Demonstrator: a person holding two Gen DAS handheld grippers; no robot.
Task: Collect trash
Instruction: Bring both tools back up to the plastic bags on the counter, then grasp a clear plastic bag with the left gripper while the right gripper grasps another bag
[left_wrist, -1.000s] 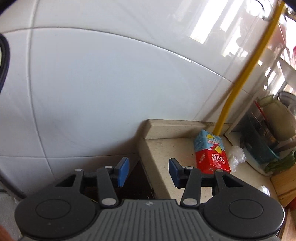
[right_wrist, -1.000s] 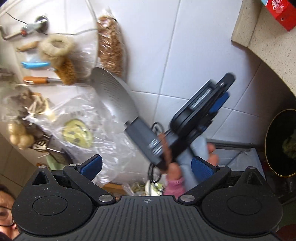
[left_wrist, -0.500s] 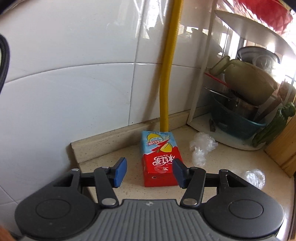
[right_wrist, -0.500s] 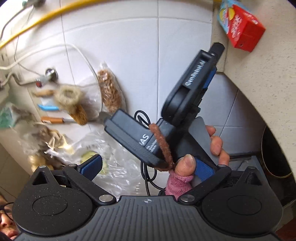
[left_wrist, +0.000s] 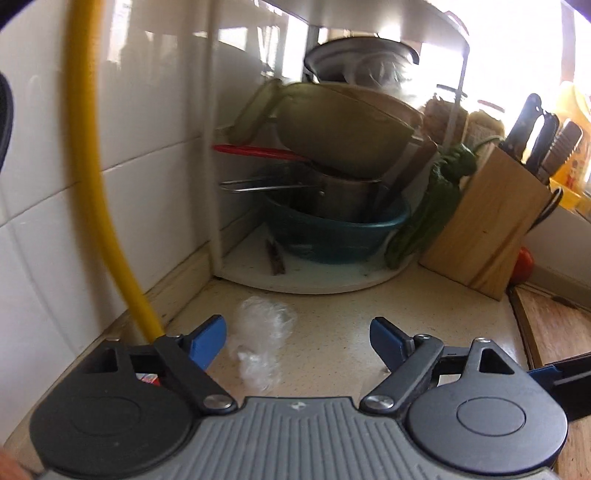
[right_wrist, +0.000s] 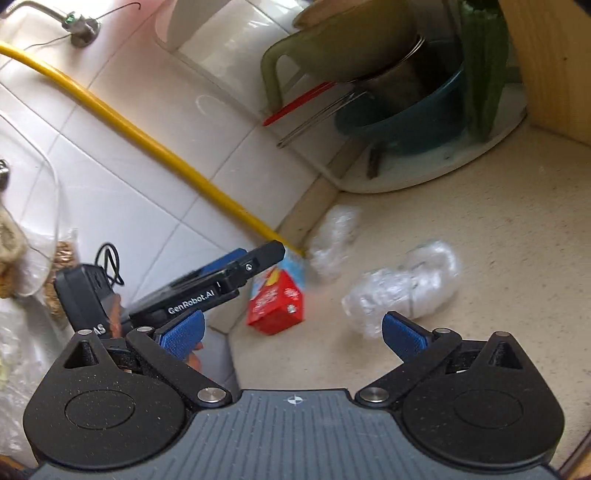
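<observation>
My left gripper (left_wrist: 297, 334) is opening over the crumpled plastic wrap (left_wrist: 264, 341) low in the frame on the counter (left_wrist: 424, 306), my right gripper (right_wrist: 291, 330) gapes empty; light, soft, slippery, so I'd pinch its bunched middle.

Left tongs (left_wrist: 297, 338) opening, crumpled plastic wrap (left_wrist: 262, 347) between jaws, untouched

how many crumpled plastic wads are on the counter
2. One crumpled plastic wad lies by the wall near the yellow hose; the larger wad lies further out on the counter, right of the red carton. More may be out of view.
</observation>
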